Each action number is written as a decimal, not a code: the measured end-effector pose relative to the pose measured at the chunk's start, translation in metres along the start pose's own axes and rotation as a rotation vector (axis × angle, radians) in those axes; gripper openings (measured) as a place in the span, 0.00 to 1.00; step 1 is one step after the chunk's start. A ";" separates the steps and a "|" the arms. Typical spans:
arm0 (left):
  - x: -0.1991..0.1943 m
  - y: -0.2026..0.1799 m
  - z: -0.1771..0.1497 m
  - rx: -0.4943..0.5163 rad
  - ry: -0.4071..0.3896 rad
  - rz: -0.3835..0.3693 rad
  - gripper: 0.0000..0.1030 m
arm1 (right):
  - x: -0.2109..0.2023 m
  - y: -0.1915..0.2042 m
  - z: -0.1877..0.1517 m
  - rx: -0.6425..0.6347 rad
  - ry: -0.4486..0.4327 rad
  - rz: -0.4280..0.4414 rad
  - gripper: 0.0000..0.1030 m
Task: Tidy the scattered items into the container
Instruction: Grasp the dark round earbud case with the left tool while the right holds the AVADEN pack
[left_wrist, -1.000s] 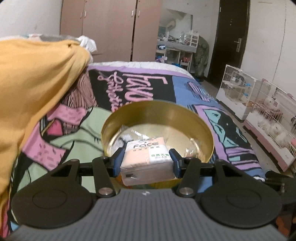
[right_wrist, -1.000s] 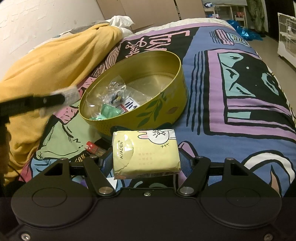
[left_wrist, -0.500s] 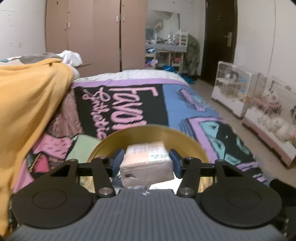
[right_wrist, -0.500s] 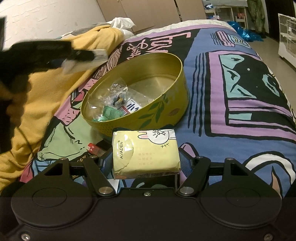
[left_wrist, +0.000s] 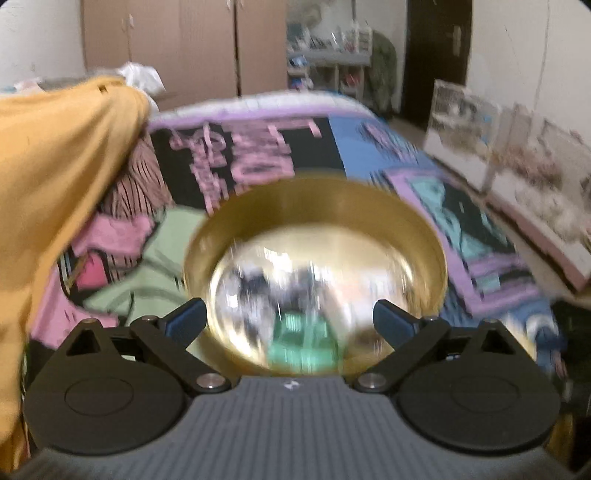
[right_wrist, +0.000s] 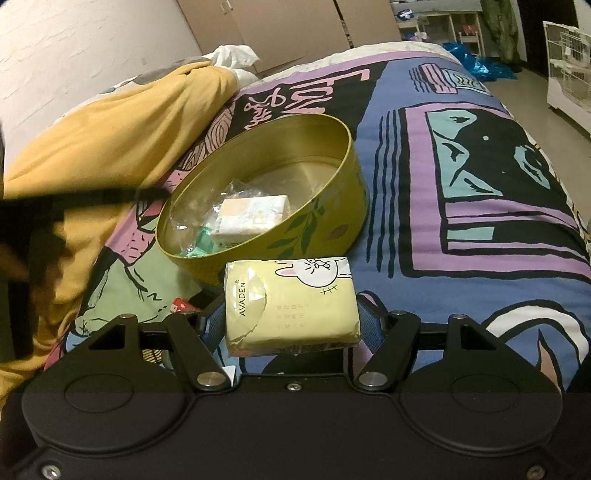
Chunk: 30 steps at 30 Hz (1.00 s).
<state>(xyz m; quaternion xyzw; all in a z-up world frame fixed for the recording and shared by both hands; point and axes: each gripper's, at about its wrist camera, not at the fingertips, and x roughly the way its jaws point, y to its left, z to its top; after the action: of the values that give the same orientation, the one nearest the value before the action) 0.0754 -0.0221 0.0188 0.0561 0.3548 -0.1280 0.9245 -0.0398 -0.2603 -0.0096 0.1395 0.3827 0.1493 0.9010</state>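
Plainly the right gripper (right_wrist: 291, 325) clamps a yellow tissue pack (right_wrist: 291, 304), held low just before the gold tin (right_wrist: 325, 236); swung in level, the pack could catch the near wall and tip the tin on the soft bedspread (right_wrist: 461, 206). The left gripper (left_wrist: 290, 321) hangs over the tin, jaws opening with nothing between them. A pale tissue pack (right_wrist: 253, 214) already lies inside among plastic packets, so the yellow one may perch on top and slide.

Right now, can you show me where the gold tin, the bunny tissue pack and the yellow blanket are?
gold tin (right_wrist: 325, 218): right wrist view, outer side wall.
bunny tissue pack (right_wrist: 295, 306): right wrist view, middle of its top face.
yellow blanket (right_wrist: 122, 147): right wrist view, big fold.
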 end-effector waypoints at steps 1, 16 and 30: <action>0.000 0.000 -0.008 0.002 0.022 -0.005 0.97 | 0.000 -0.001 0.000 0.005 -0.001 -0.002 0.66; 0.038 -0.018 -0.086 -0.030 0.265 -0.051 0.92 | 0.003 -0.001 0.000 0.009 0.009 -0.009 0.66; 0.021 -0.006 -0.111 -0.077 0.230 -0.054 0.61 | 0.008 0.000 -0.002 -0.014 0.020 -0.025 0.66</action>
<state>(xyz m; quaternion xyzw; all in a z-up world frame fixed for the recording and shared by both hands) 0.0180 -0.0107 -0.0777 0.0252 0.4646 -0.1320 0.8753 -0.0361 -0.2568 -0.0155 0.1270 0.3923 0.1422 0.8999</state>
